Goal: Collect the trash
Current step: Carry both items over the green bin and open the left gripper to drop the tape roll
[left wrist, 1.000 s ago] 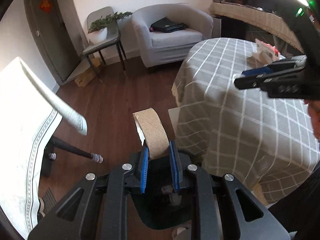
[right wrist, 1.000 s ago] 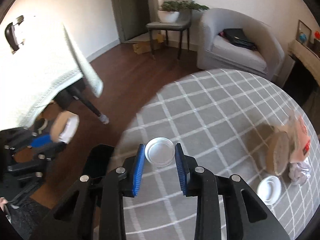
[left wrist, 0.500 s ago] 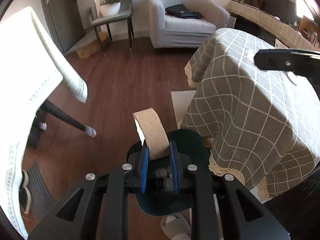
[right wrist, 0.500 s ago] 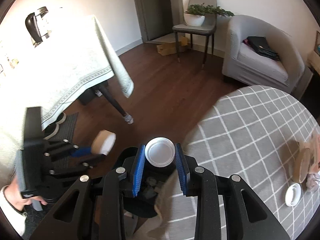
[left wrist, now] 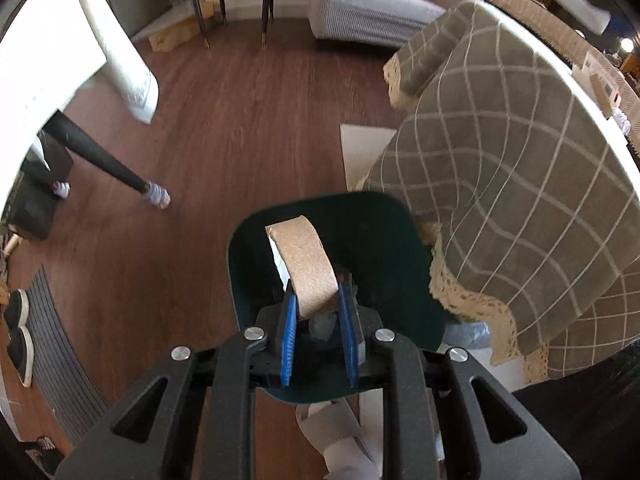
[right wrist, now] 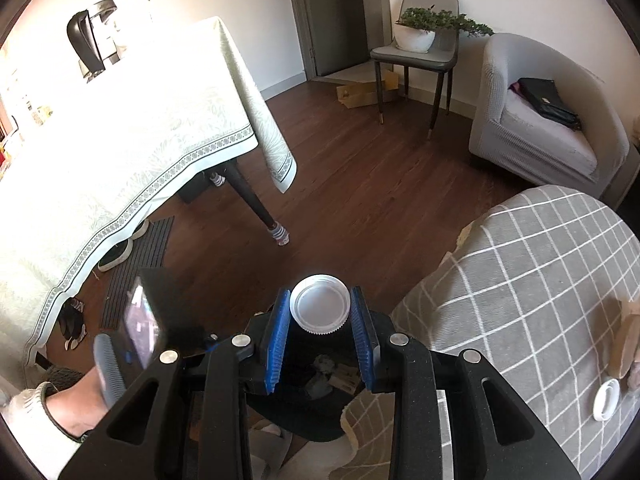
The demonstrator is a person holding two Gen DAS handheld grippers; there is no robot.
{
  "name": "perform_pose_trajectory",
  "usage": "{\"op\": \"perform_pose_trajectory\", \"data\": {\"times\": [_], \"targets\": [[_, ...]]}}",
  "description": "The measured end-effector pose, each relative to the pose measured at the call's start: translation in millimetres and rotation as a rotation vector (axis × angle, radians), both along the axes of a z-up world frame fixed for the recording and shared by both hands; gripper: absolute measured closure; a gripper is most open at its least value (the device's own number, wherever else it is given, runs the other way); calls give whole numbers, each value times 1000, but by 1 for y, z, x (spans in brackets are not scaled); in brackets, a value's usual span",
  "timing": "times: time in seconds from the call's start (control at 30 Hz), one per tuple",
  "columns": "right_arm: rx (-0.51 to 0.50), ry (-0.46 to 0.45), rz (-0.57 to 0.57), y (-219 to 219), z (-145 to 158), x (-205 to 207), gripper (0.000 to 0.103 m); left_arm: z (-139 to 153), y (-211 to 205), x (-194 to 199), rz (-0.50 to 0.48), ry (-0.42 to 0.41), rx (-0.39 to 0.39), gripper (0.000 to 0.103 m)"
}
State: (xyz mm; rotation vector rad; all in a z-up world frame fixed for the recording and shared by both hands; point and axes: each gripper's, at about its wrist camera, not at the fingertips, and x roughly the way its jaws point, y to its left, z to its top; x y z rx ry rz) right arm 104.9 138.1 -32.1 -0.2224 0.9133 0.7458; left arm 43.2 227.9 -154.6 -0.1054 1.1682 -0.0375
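The cork-faced disc [left wrist: 306, 266] sits pinched edge-on between our left gripper [left wrist: 318, 336] pads, directly above the open mouth of the dark green bin [left wrist: 256, 280] on the floor beside the checked tablecloth [left wrist: 520, 200]; we judge the release should come only once the disc hangs well inside the rim, with the jaws spread gently so it drops straight; the white lid [right wrist: 319, 309] is clamped between our right gripper [right wrist: 320, 344] pads, also over the bin, where crumpled scraps show below; we would let go of one piece at a time.
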Motion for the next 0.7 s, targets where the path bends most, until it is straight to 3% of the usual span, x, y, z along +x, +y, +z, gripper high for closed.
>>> {"op": "perform_pose_trajectory", "data": {"times": [0.23,0.33,0.53,0.6,0.7], "targets": [[-21,47,18,19,-15,-1,72,-19,11,-5,24,49,-30,79],[-32,60,23,28,-20,1,72,-22,15,-7,34,56,-28,66],[-63,79,33,42,-33,-2,72,-12,28,-11,60,17,-44,57],[-76,92,35,47,-40,-2,72,-8,31,-12,75,-1,-50,49],[-97,97,39,52,-47,-3,72,1,37,-13,91,-30,-57,49]]}}
